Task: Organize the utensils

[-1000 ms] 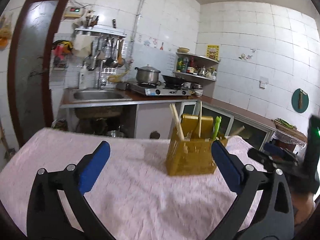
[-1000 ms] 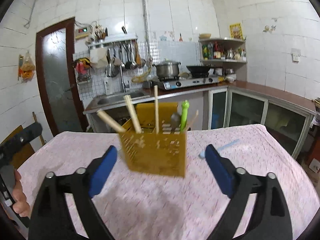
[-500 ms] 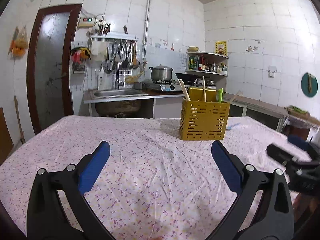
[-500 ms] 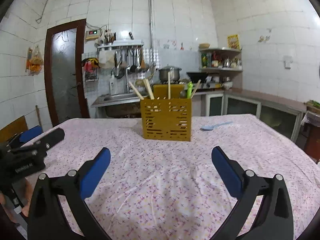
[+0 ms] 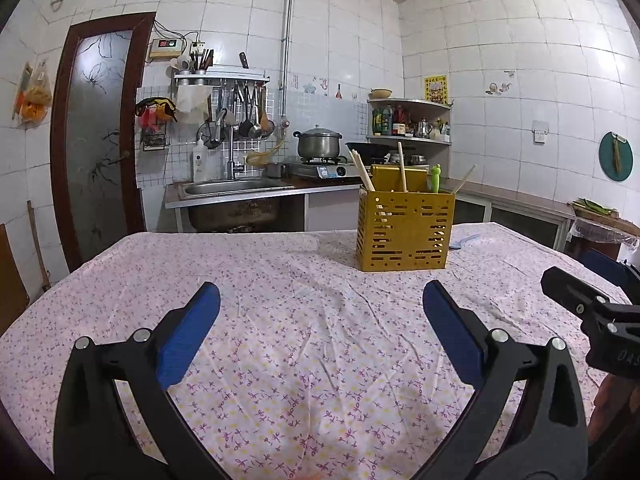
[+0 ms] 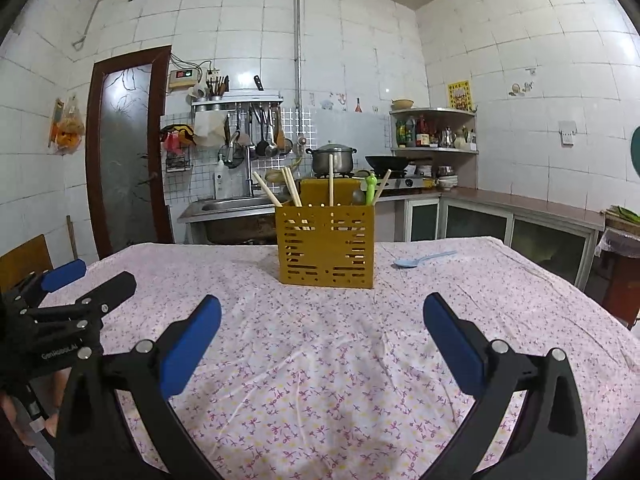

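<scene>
A: What is sitting on the worktop [image 6: 320, 380], biggest thing first?

B: The cloth is covering the whole worktop, and the yellow caddy [image 6: 326, 246] is standing upright toward the far middle. Chopsticks [image 6: 294, 192] and a green-handled piece [image 6: 371, 188] are poking out of its top. A pale blue spoon [image 6: 420, 260] is lying flat on the cloth just right of the caddy, apart from it.

A: And the tongs?

B: The left tongs [image 5: 320, 336] are hanging near us with the blue pads spread wide, gripping nothing. The right tongs [image 6: 322, 336] are doing the same, gaping and empty.

A: So the spoon is looking like the piece left to sort. How is it going to handle?

B: I am judging it light, stiff plastic, probably a bit slick, and lying so low on the cloth that the pads are likely scraping fabric going in. I would be taking it across the handle, near the middle, where it is narrow and straight; the bowl is looking too rounded to pinch well.

A: And the caddy?

B: It is looking light and slotted, so a nudge may be sliding it on the cloth.
</scene>
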Available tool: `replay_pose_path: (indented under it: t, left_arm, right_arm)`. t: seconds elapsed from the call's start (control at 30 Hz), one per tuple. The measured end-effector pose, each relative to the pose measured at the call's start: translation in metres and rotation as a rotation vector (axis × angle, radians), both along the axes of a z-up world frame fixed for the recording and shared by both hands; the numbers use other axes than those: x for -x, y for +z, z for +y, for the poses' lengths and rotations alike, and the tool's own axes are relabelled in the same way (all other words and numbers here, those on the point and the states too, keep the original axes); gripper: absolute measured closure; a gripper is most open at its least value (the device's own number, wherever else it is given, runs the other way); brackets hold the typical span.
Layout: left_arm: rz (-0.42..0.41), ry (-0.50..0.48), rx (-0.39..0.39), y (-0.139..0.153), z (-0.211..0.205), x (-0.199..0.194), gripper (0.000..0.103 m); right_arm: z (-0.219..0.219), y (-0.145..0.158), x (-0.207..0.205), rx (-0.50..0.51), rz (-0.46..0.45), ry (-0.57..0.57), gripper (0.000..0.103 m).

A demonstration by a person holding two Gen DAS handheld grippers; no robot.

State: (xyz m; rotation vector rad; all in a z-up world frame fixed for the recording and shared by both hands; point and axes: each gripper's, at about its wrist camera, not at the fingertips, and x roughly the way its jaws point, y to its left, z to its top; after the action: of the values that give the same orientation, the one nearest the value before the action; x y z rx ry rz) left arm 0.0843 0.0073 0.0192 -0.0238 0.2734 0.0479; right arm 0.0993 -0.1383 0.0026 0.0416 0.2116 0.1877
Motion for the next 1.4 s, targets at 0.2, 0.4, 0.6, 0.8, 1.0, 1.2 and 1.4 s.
replay_pose_path:
  t: [0.2,0.4,0.6,0.8,1.0,1.2,1.4]
  left_arm:
    - [0.002,-0.012,-0.004,-0.0005,-0.0004,0.0009,0.005]
    - [0.002,-0.038,-0.005,-0.0001,-0.0013,0.0015,0.005]
    - [0.0,-0.062,-0.004,0.0,-0.0023,0.0021,0.005]
    - [-0.005,-0.047,0.003,-0.0009,-0.0008,0.0045,0.005]
    - [-0.006,-0.04,0.009,-0.001,0.0004,0.0049,0.005]
    - [-0.01,-0.037,0.009,-0.0001,0.0011,0.0049,0.005]
    - [-0.01,-0.036,0.006,-0.0001,0.0011,0.0046,0.005]
  right_arm:
    - [0.0002,0.0008,0.0008,-0.005,-0.002,0.001,0.004]
    - [0.0006,0.0009,0.0019,-0.007,0.0,0.0,0.004]
    - [-0.0013,-0.0002,-0.0004,-0.014,0.003,-0.003,0.004]
    - [-0.0017,-0.001,-0.0011,-0.016,0.002,-0.004,0.004]
    - [-0.002,-0.0005,-0.0009,-0.019,0.001,-0.005,0.004]
    - [-0.0022,0.0004,0.0006,-0.017,-0.003,-0.006,0.004]
    - [-0.0033,0.0004,0.0003,-0.017,-0.004,-0.007,0.004]
